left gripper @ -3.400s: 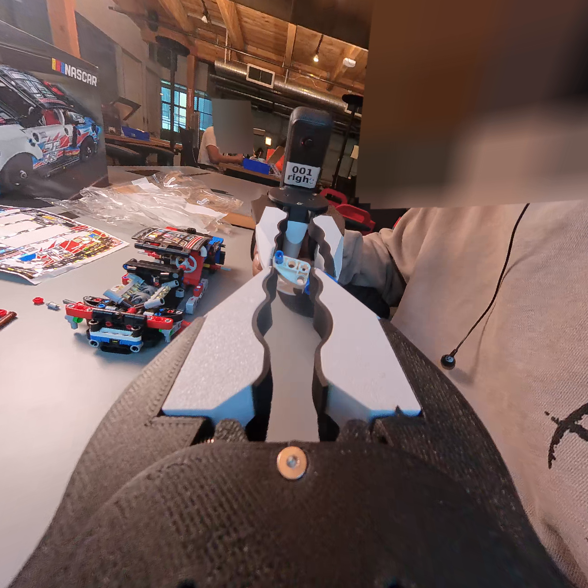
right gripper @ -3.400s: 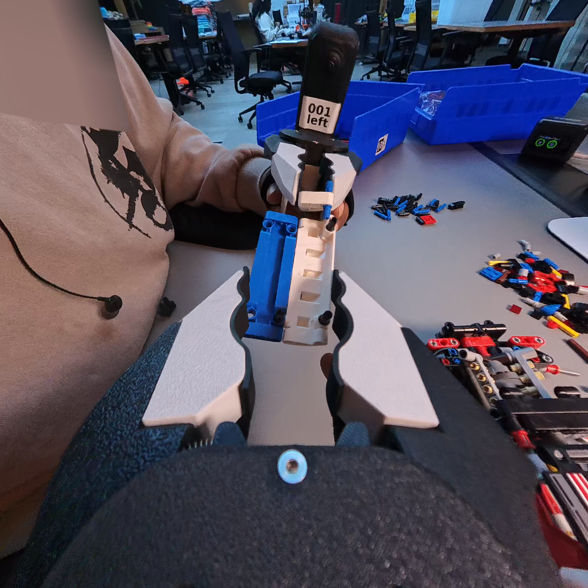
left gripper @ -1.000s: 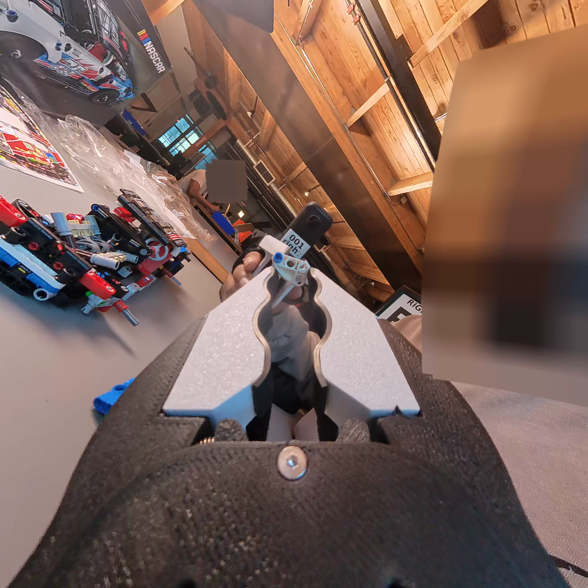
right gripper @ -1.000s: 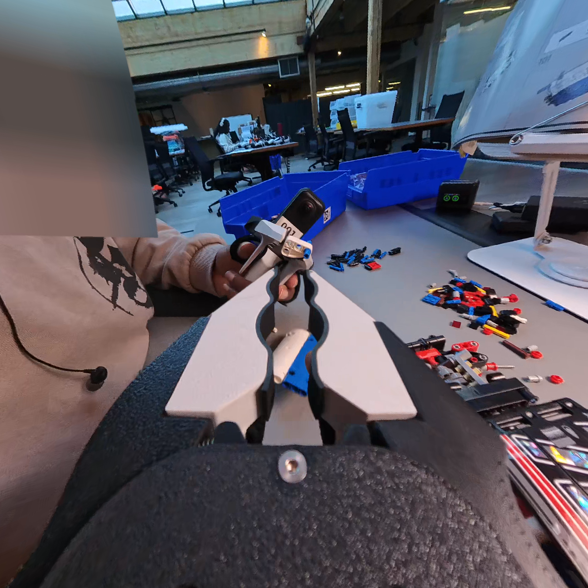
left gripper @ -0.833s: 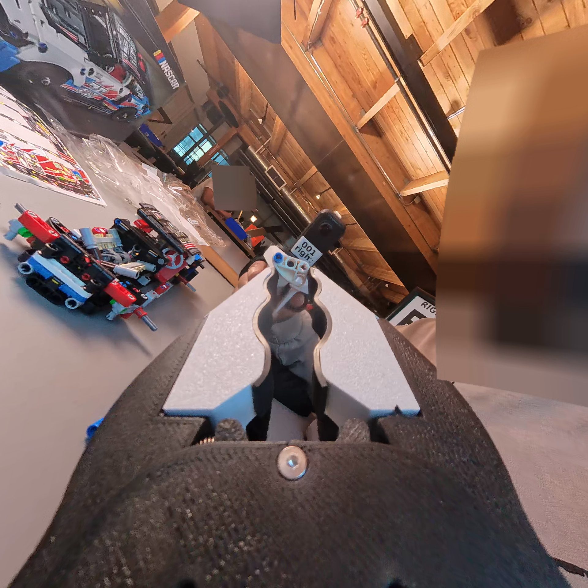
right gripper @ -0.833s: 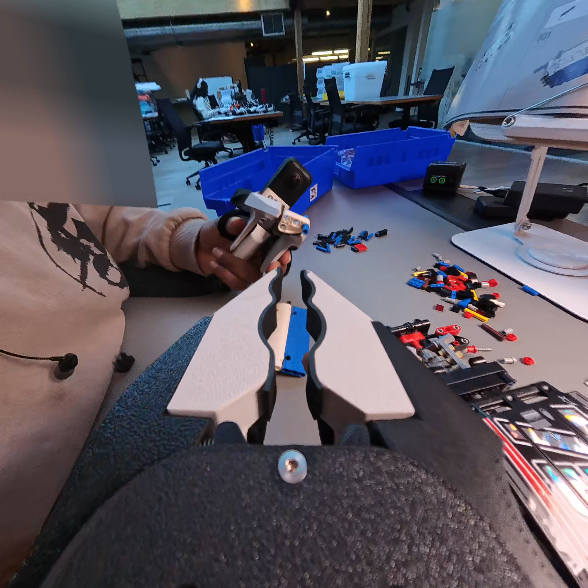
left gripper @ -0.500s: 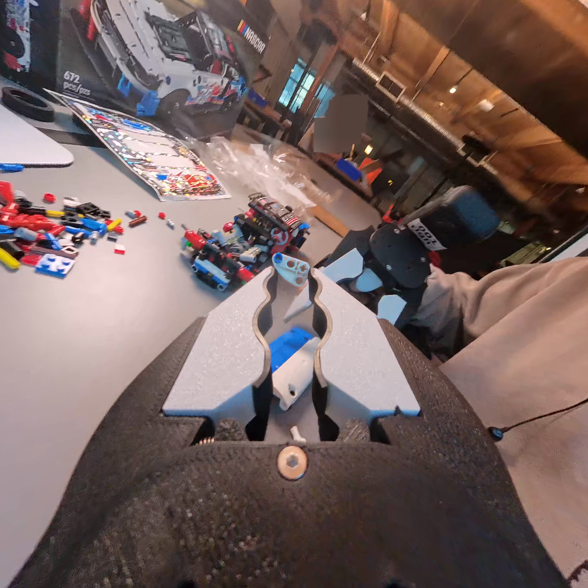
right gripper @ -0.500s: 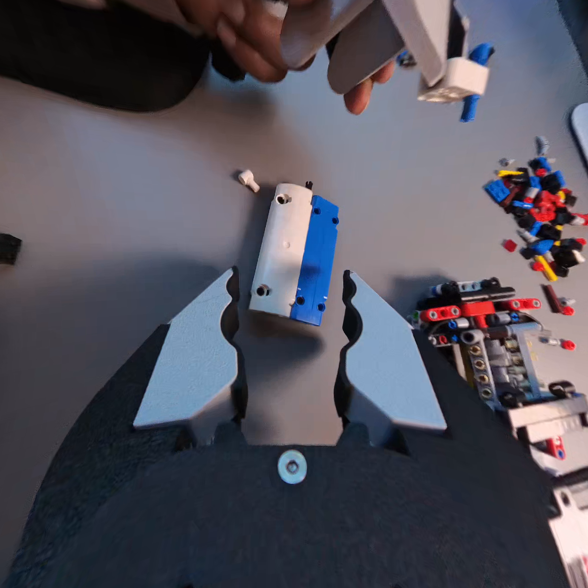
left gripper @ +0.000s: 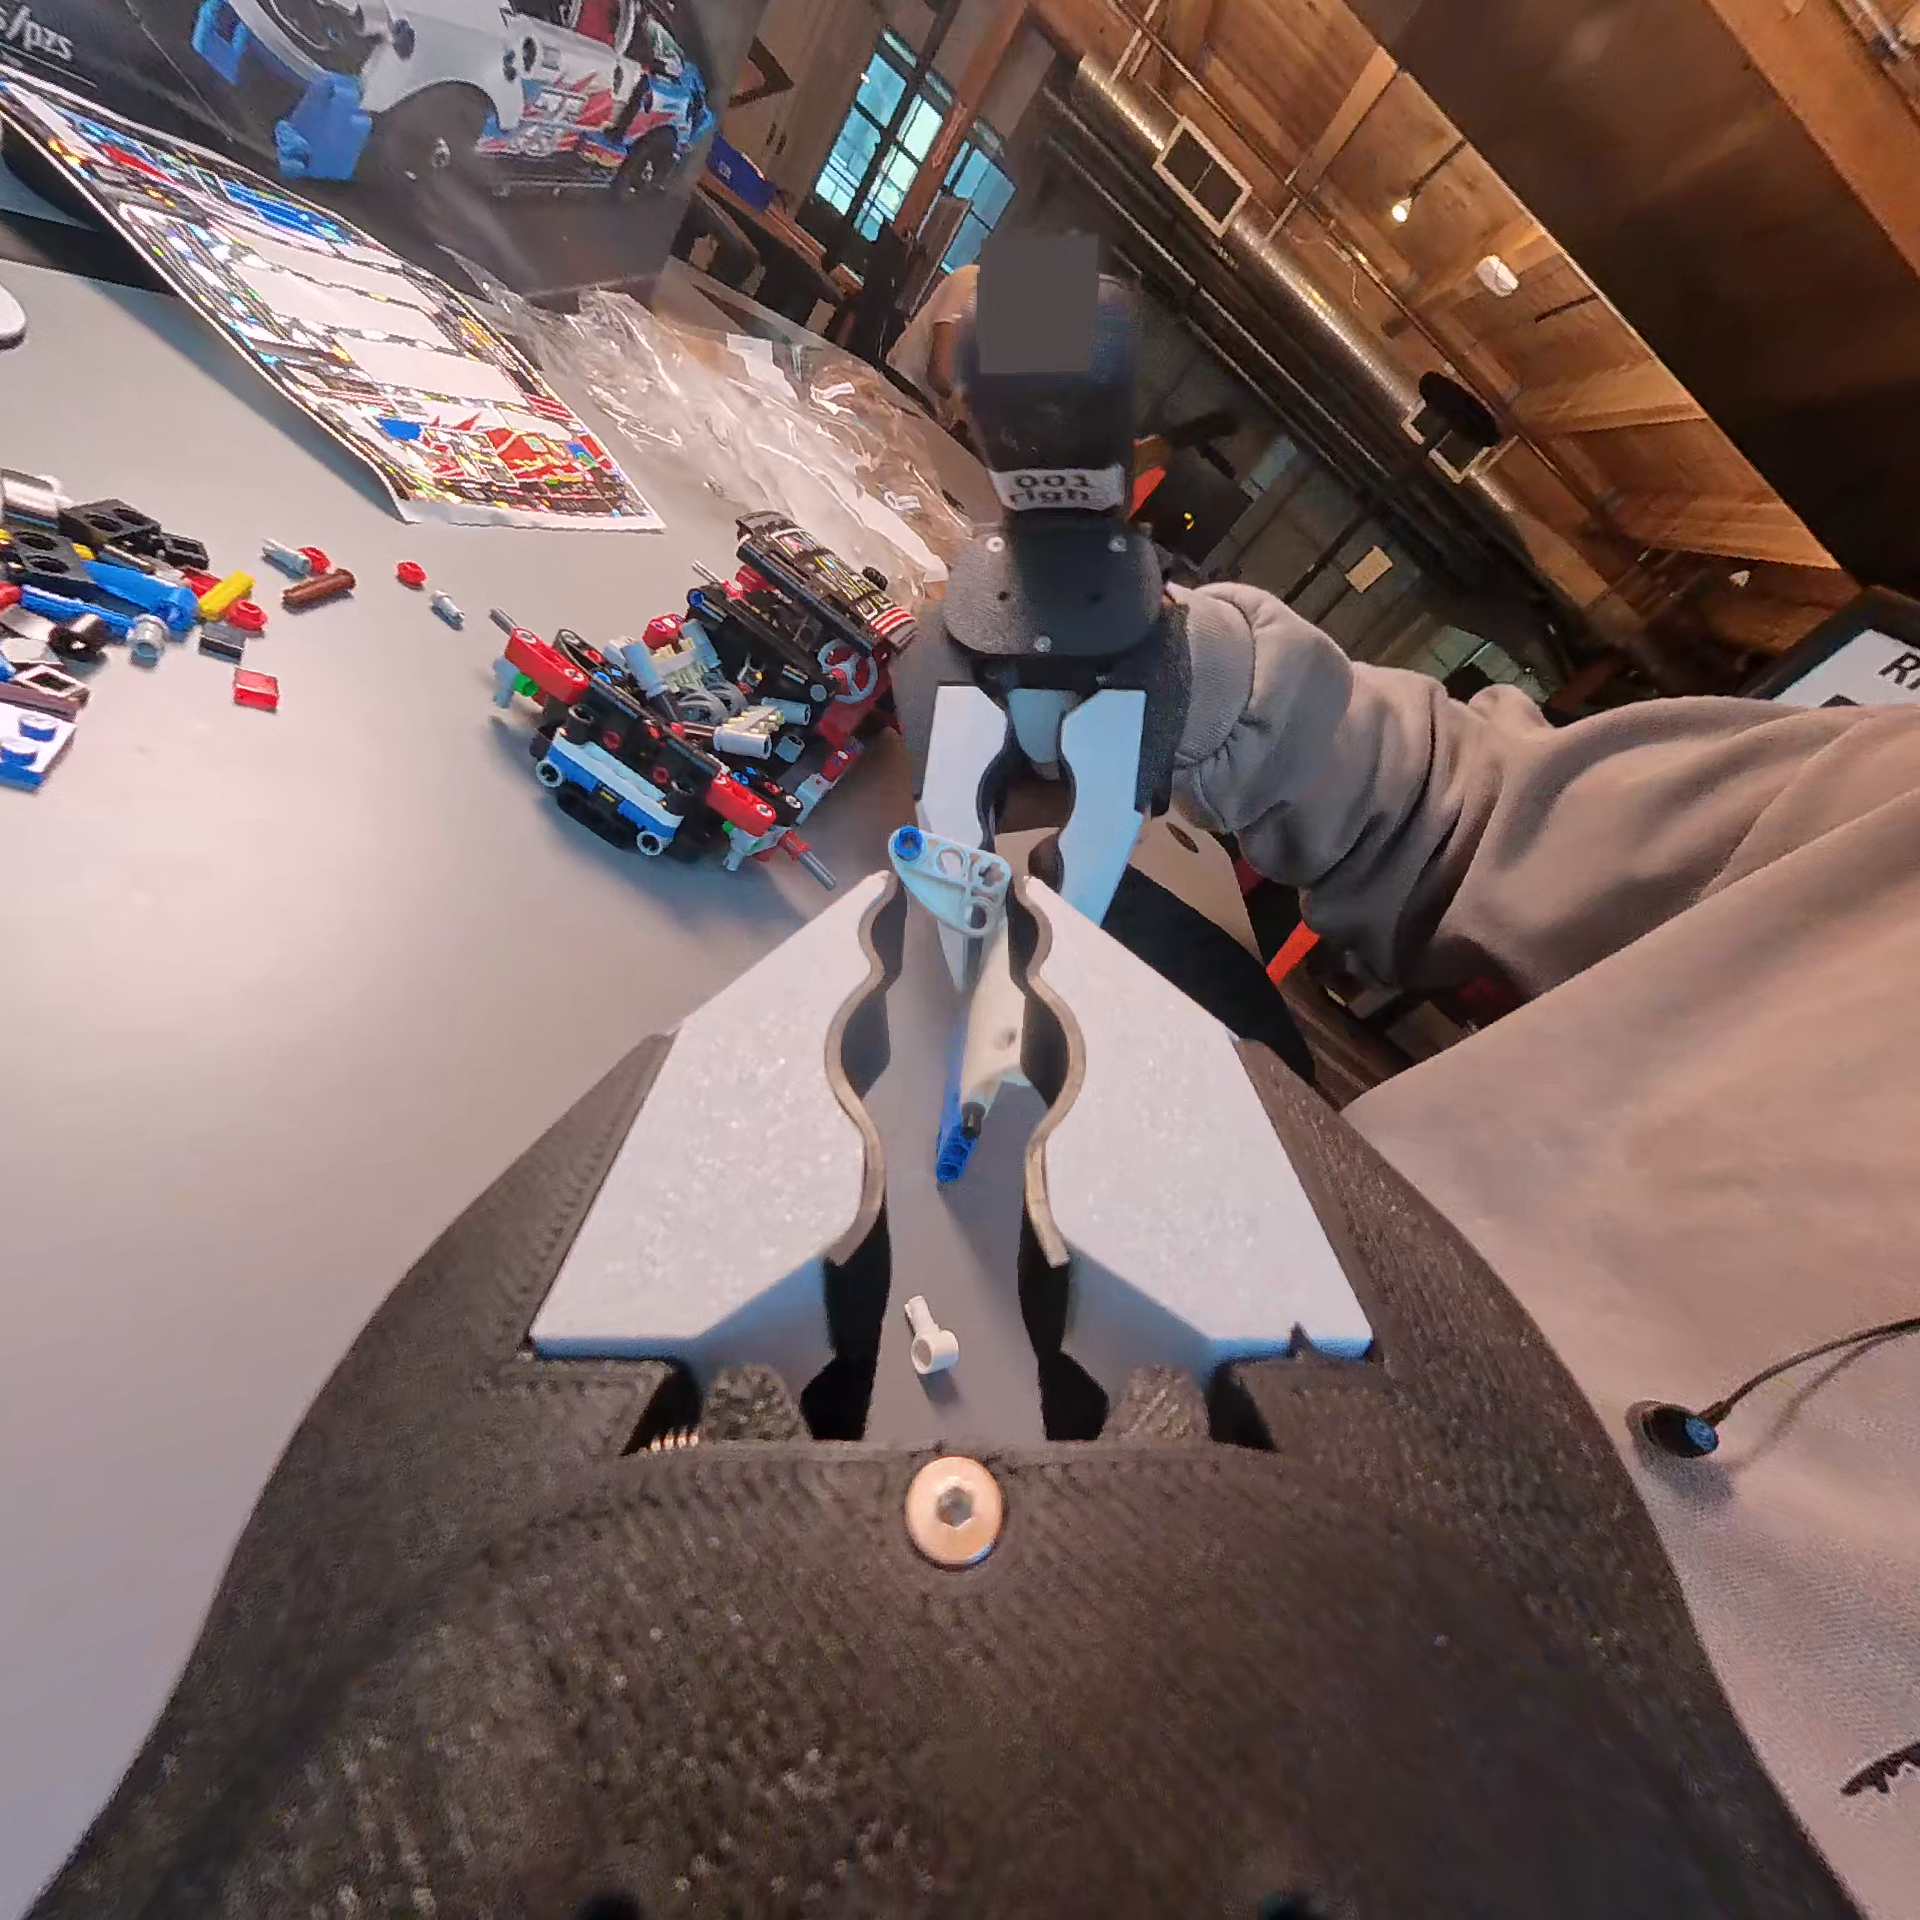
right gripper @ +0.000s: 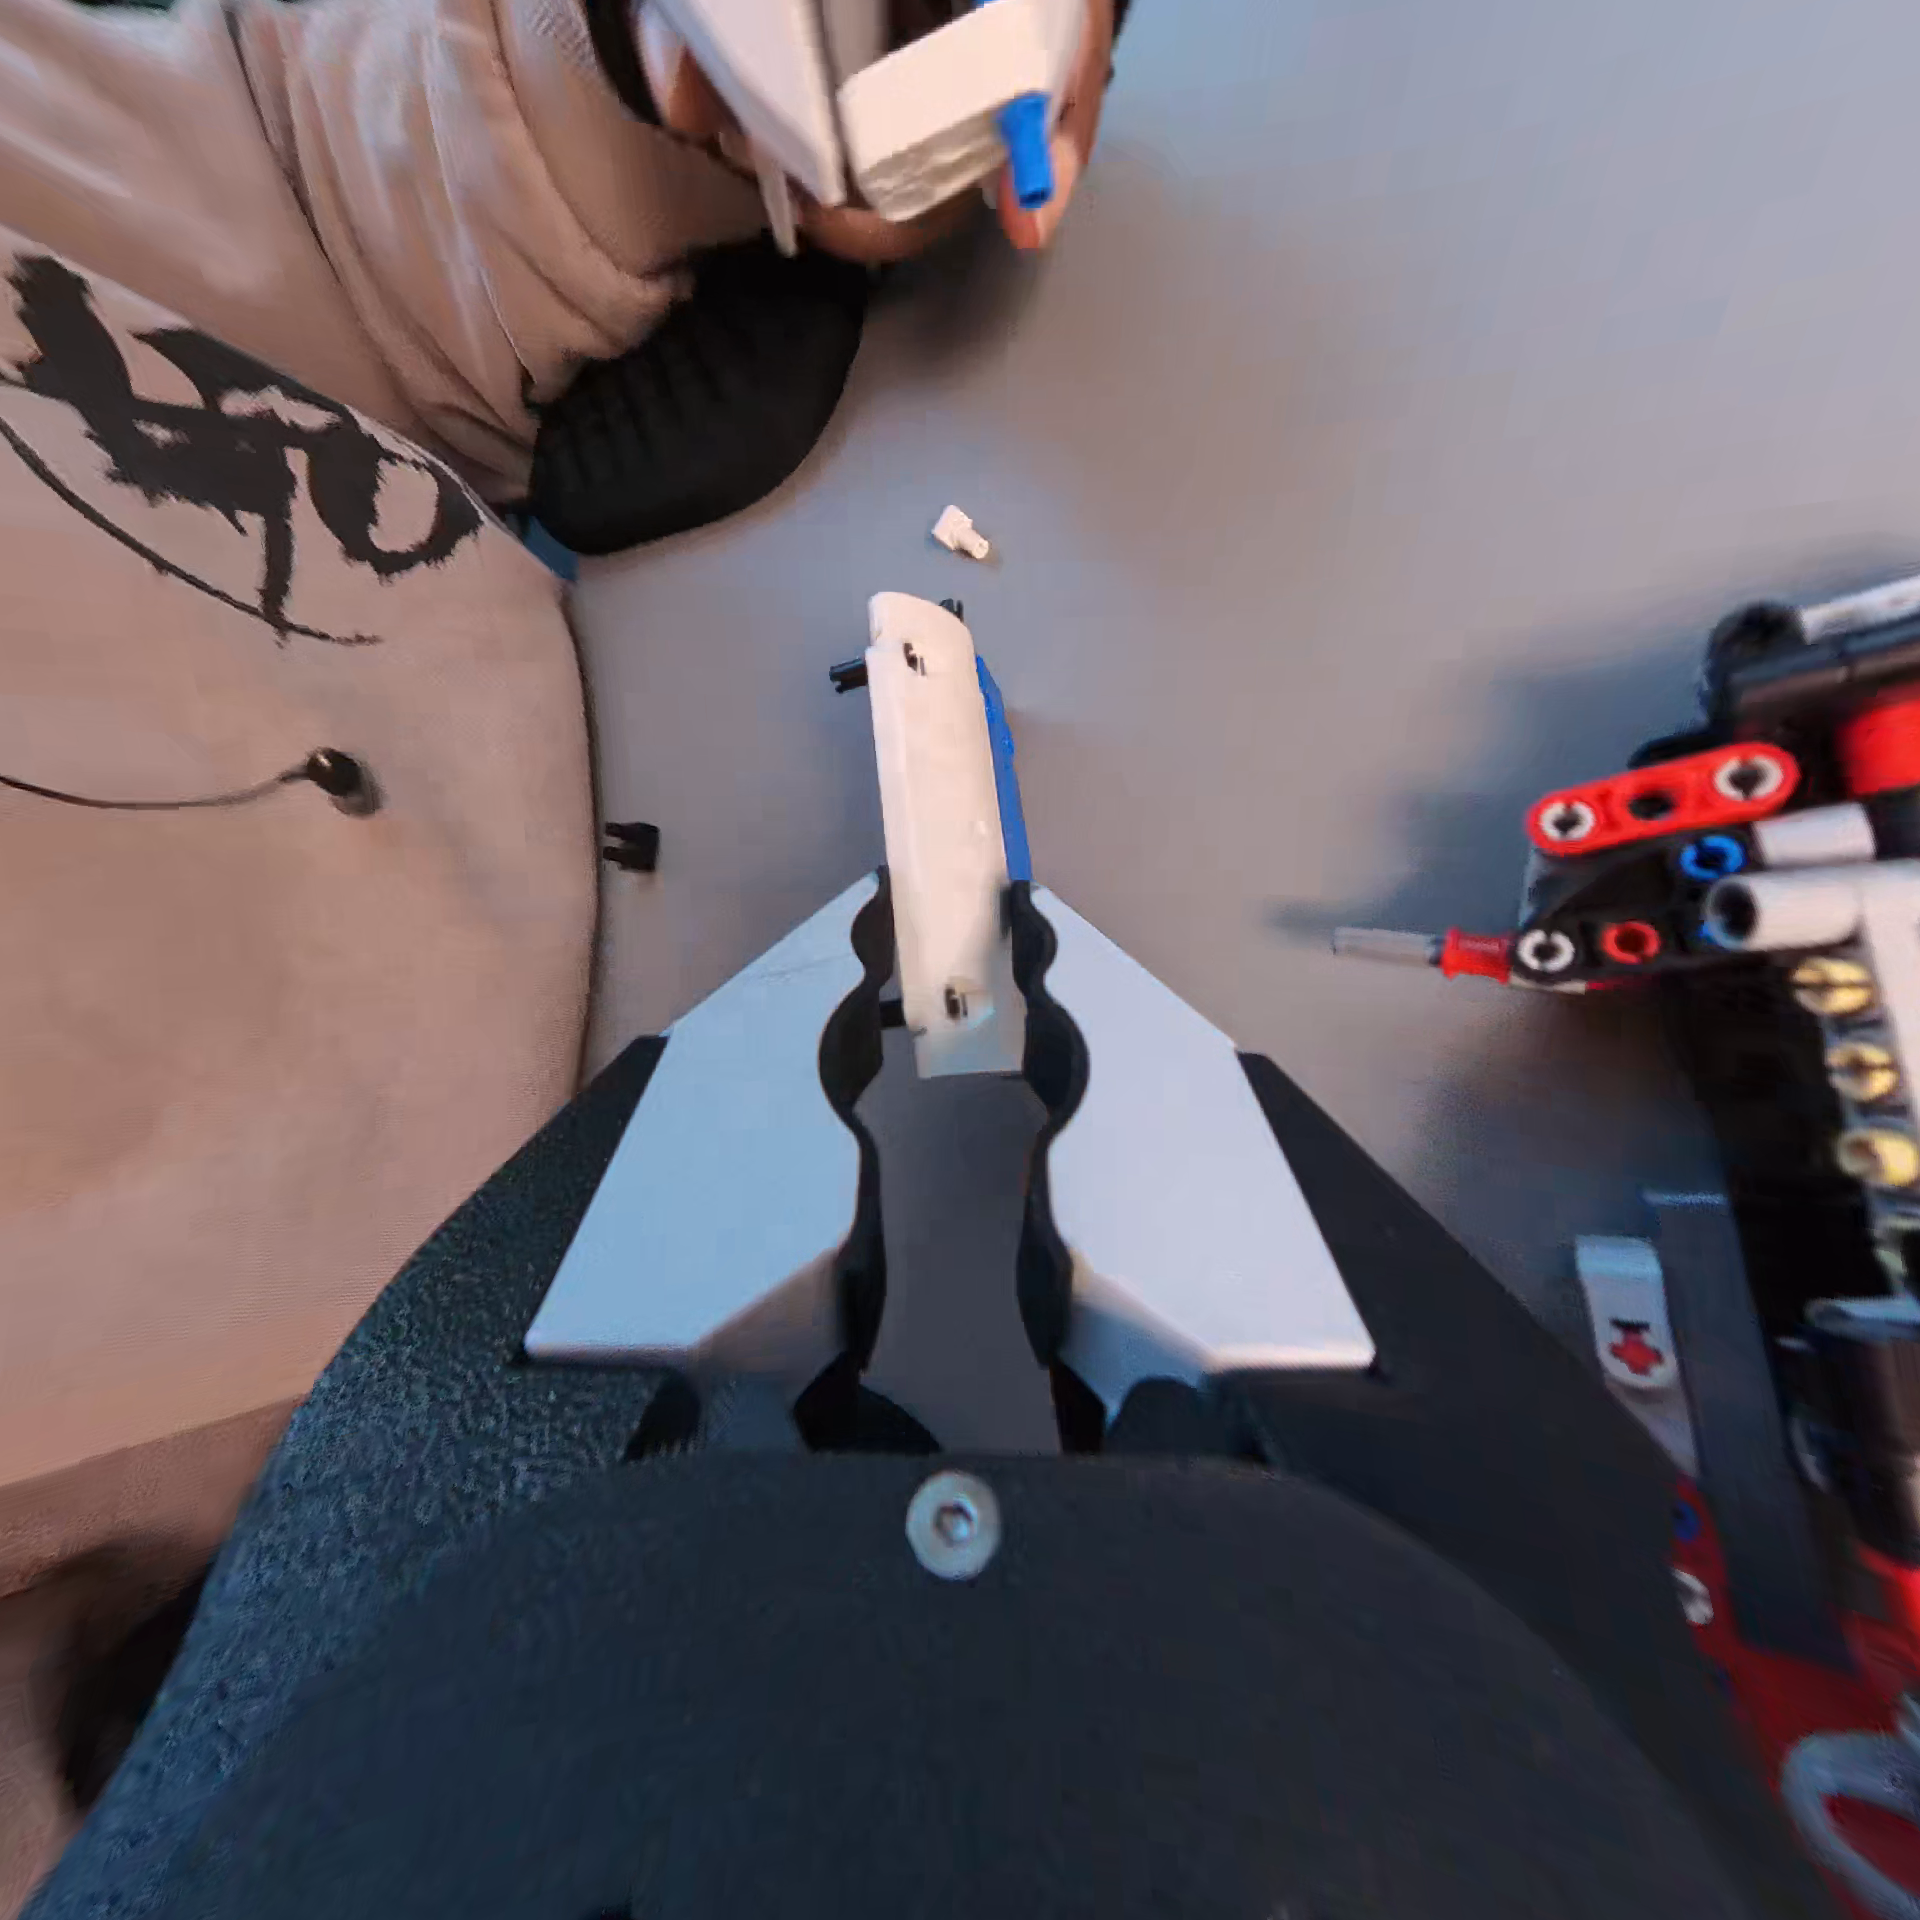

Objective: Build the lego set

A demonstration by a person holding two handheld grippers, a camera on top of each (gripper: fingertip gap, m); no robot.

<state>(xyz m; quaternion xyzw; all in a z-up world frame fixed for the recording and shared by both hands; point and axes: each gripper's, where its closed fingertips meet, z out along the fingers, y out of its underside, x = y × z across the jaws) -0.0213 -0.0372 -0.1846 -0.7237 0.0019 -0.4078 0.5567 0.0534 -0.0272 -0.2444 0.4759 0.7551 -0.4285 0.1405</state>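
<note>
My left gripper (left gripper: 954,883) is shut on a small white connector (left gripper: 951,860) with a blue pin in it. It also shows at the top of the right wrist view (right gripper: 904,125), above the table. My right gripper (right gripper: 951,894) is shut on a long white-and-blue panel assembly (right gripper: 935,790), which stands on its edge on the grey table. In the left wrist view the right gripper (left gripper: 1029,842) points down just beyond my left fingertips, with the panel (left gripper: 982,1029) below them. The partly built car (left gripper: 717,707) lies to the left.
A small white pin (right gripper: 958,532) and a black pin (right gripper: 631,844) lie on the table near the panel. Loose pieces (left gripper: 104,603), a sticker sheet (left gripper: 384,384), clear bags (left gripper: 748,416) and the set's box (left gripper: 416,83) are at the left. The person's torso (right gripper: 260,831) borders the table. The grippers' ends are close to 10 cm from one another.
My right gripper set the panel flat on the table, opened, then closed on it again, now on its edge. My left gripper kept the connector and swung over above the panel.
</note>
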